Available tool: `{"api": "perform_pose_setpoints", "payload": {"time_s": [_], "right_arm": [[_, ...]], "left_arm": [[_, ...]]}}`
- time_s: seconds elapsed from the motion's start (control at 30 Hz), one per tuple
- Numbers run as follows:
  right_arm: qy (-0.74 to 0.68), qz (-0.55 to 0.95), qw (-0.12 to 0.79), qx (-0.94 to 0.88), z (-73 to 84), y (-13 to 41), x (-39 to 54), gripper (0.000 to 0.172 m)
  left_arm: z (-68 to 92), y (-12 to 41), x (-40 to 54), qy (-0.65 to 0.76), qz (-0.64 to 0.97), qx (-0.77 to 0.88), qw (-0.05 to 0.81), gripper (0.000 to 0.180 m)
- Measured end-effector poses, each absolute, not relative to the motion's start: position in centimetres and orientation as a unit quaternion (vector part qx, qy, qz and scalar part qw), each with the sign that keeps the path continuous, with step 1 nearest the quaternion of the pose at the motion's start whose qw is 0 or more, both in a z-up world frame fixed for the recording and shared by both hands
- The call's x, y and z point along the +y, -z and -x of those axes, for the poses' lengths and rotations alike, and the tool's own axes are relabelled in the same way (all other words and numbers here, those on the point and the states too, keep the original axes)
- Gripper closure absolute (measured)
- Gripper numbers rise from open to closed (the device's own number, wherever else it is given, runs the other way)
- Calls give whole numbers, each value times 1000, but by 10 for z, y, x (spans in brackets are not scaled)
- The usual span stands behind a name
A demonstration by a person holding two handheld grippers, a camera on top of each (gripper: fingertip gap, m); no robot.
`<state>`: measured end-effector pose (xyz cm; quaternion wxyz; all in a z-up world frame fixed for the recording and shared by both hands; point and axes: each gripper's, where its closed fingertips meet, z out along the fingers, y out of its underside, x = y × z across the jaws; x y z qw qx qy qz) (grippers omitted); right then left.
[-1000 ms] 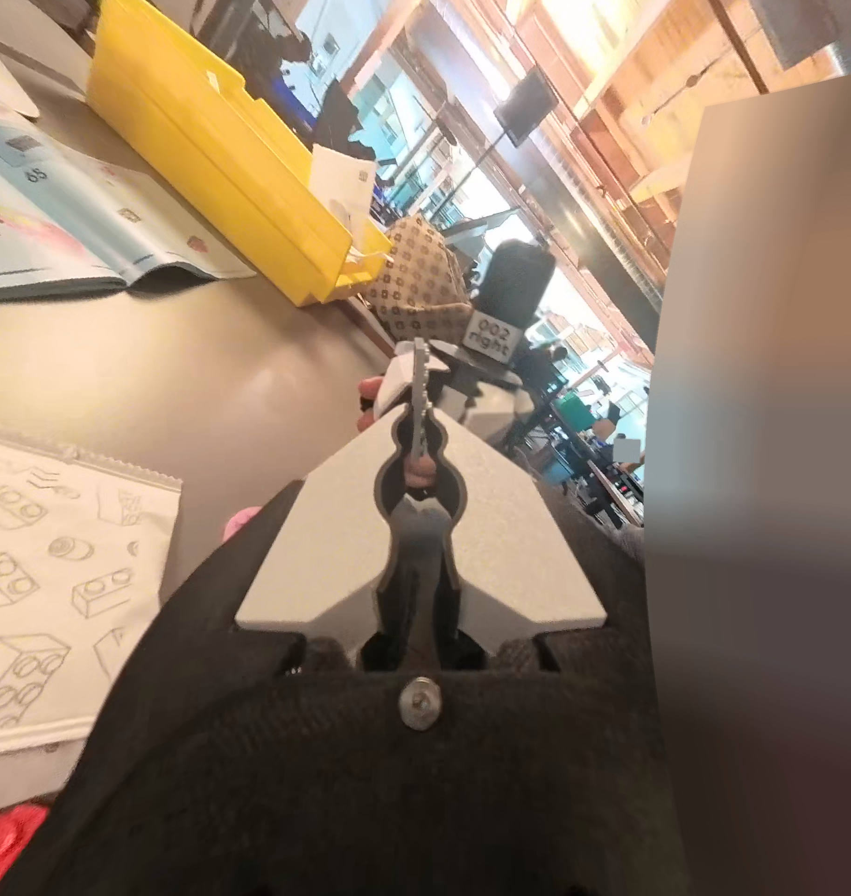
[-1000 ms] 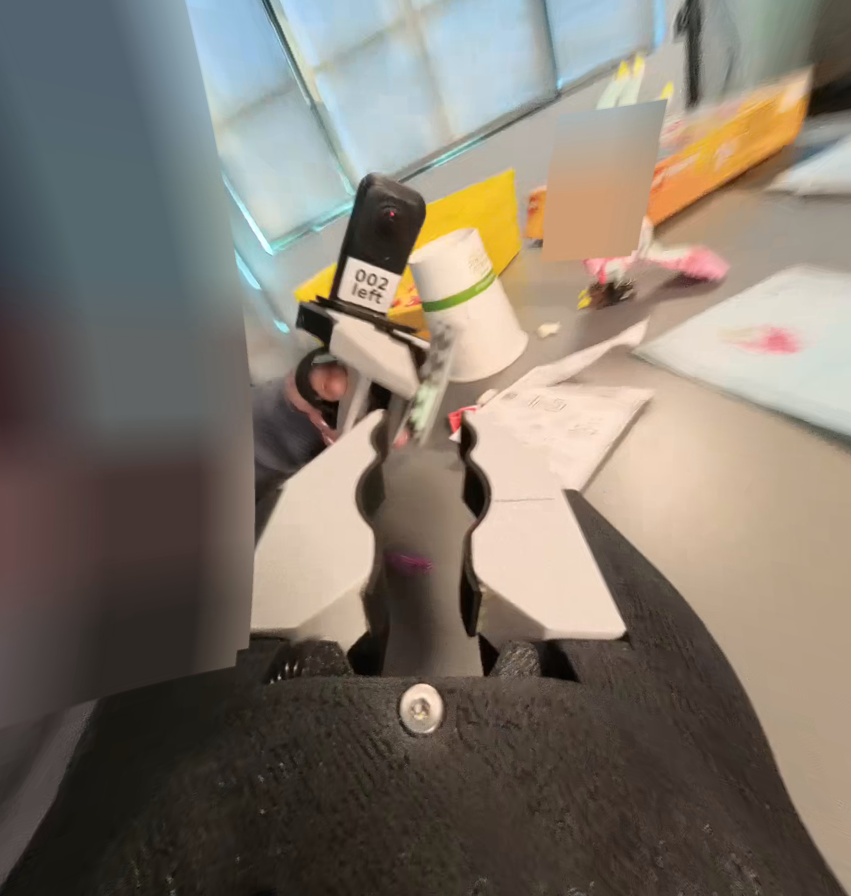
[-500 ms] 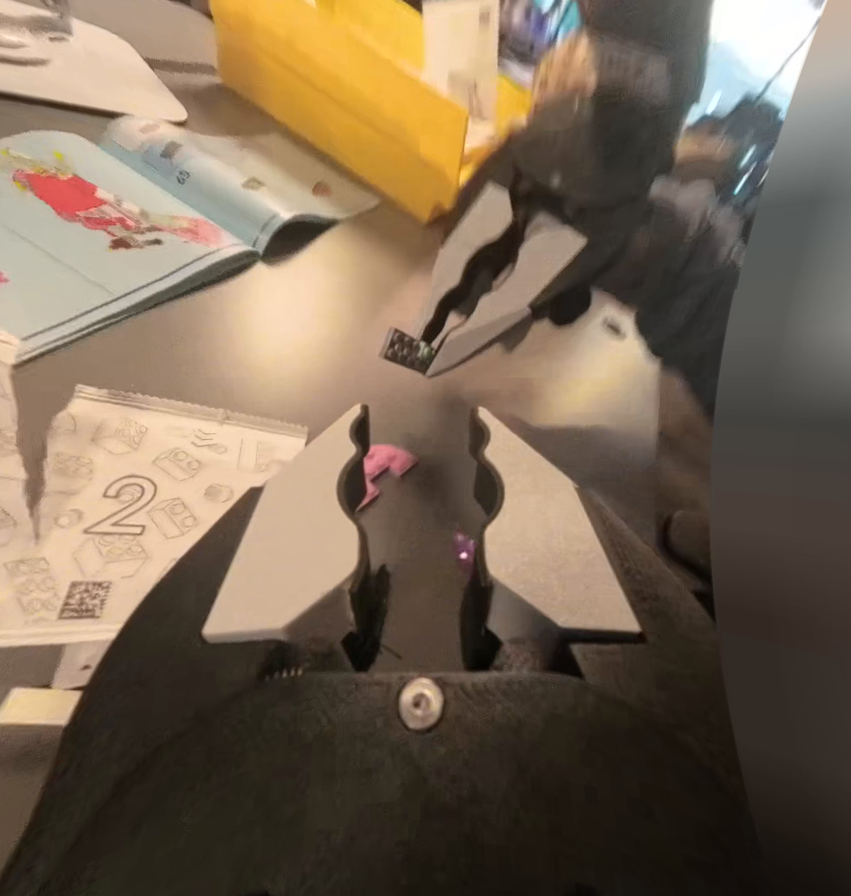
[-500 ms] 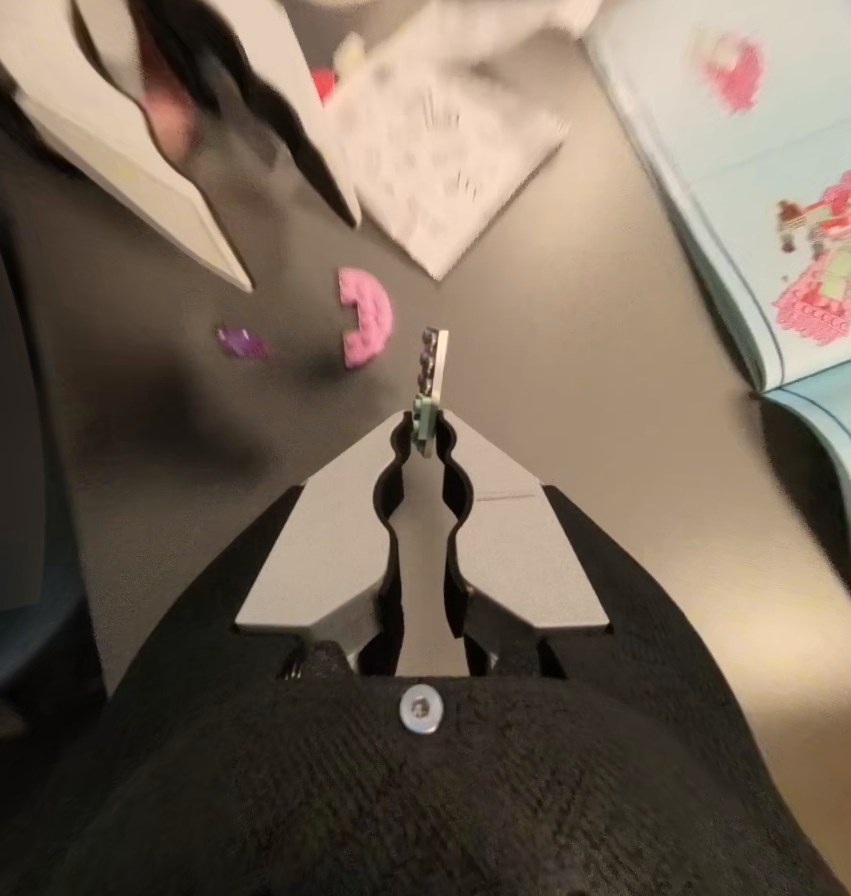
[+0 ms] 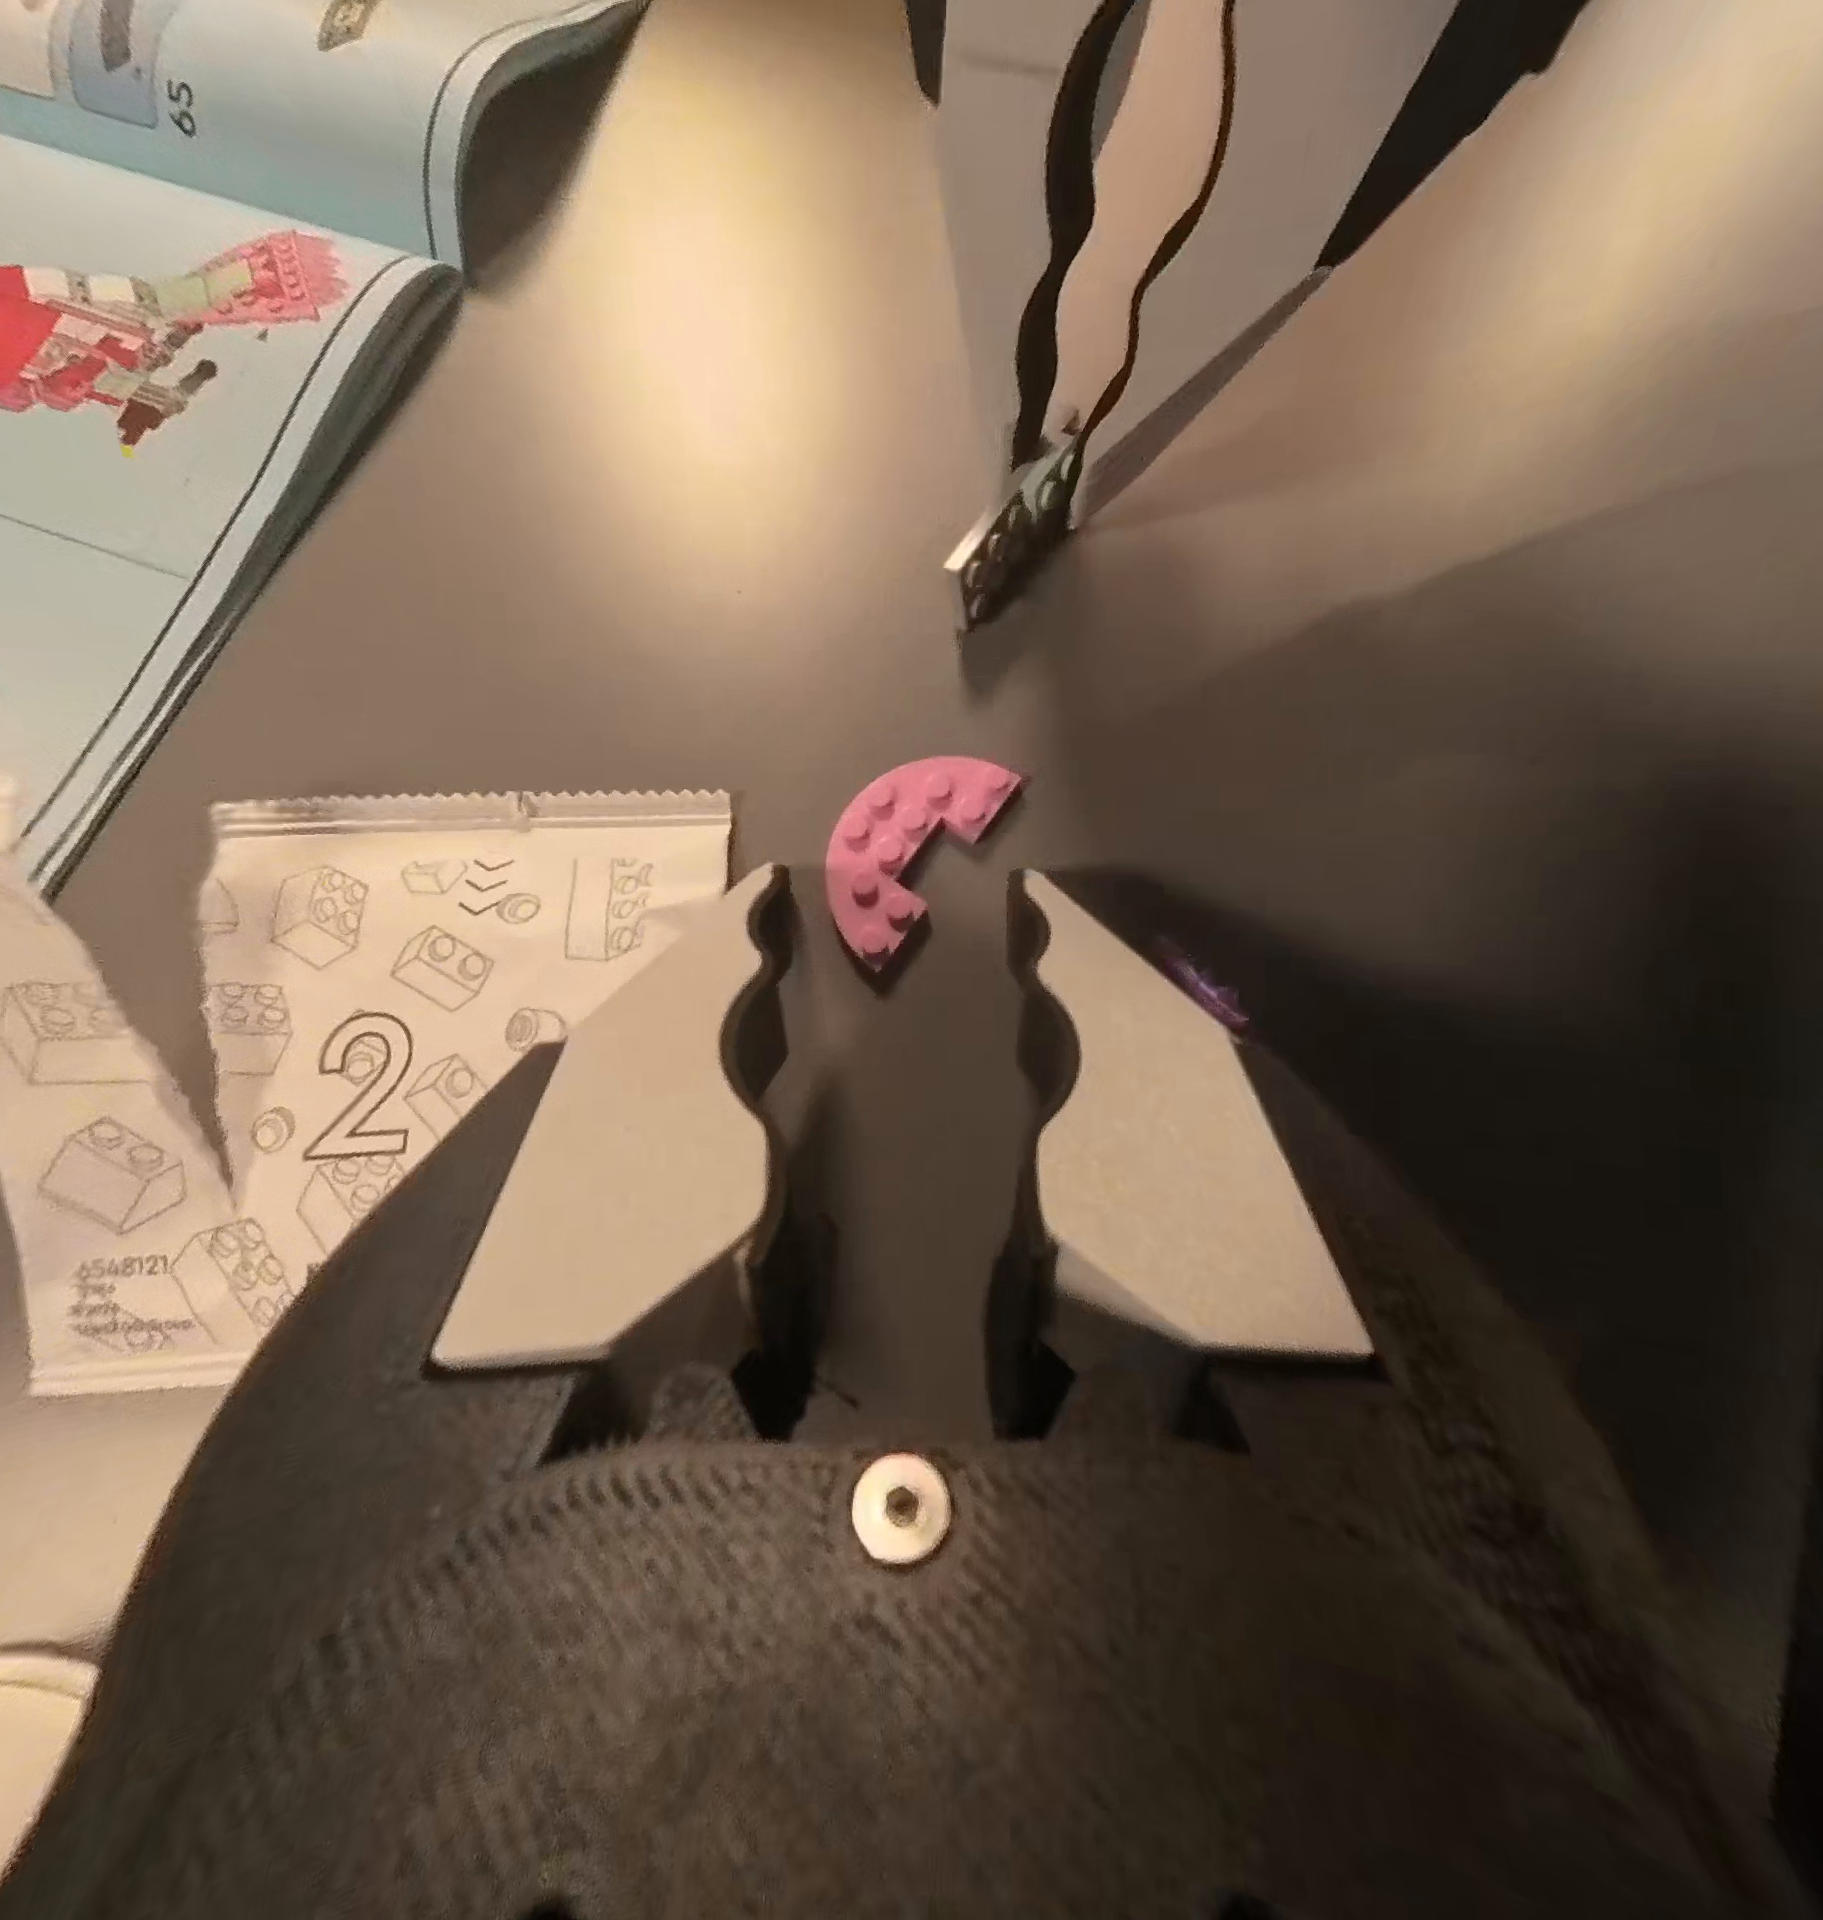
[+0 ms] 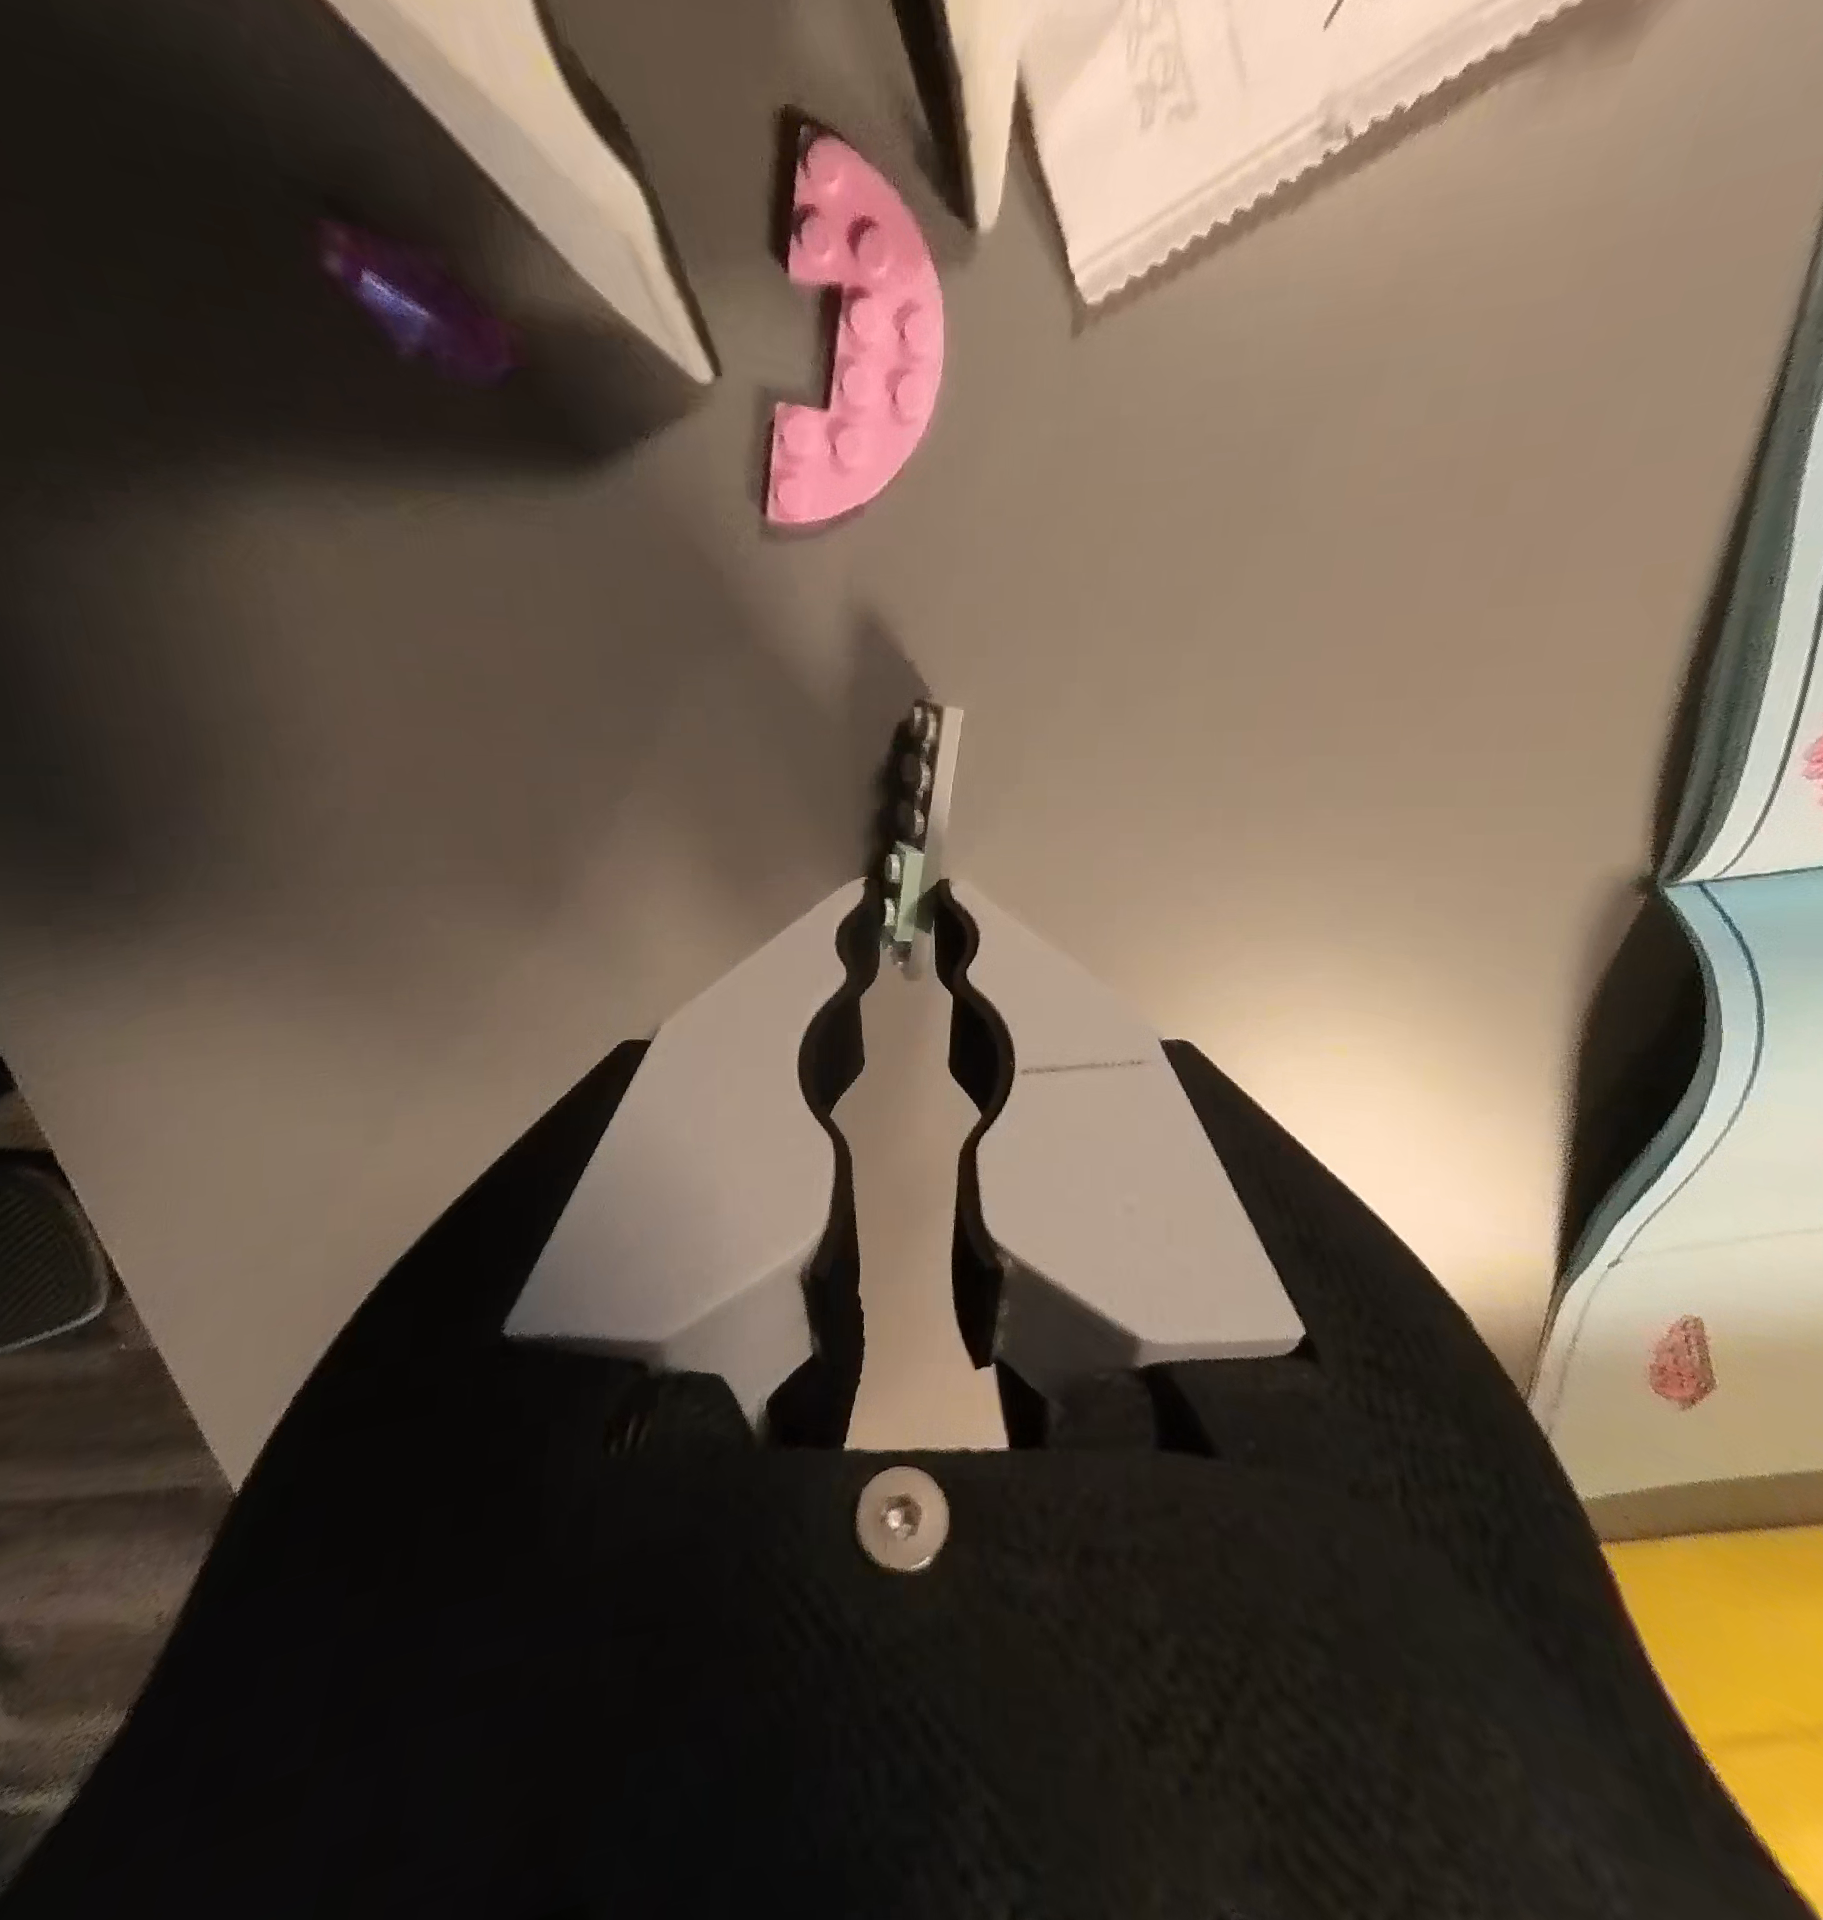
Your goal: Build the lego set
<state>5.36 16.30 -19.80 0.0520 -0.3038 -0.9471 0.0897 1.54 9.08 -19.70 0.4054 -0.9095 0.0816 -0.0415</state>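
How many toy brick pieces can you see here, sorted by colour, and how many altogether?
Pink: 1, the curved pink plate lying on the table between the open left gripper's fingertips.
Purple: 1, the small purple piece, blurred.
Grey: 1, the grey studded plate pinched in the right gripper, carrying a small pale green piece.
Total: 3.

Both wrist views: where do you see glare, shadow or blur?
Left wrist view: warm glare on the table; the purple piece sits in dark shadow, blurred. Right wrist view: glare on the table at right; the booklet is smeared; the pink curved plate stays fairly sharp.
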Motion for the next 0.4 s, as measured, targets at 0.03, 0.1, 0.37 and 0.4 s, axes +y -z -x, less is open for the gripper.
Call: {"api": "perform_pose_setpoints", "payload": {"time_s": [0.03, 0.1, 0.37, 0.4], "right_arm": [[-90, 303, 53, -947, -54, 198, 163, 164], [-92, 303, 56, -947, -55, 198, 164, 163], [-202, 317, -2, -927, -67, 191, 142, 164], [-243, 322, -27, -915, -69, 184, 133, 164]], "left_arm": [[-16, 197, 92, 44, 910, 84, 403, 142], [-17, 197, 93, 46, 912, 90, 399, 143], [-26, 187, 100, 35, 896, 126, 424, 133], [-36, 177, 103, 40, 880, 146, 451, 131]]}}
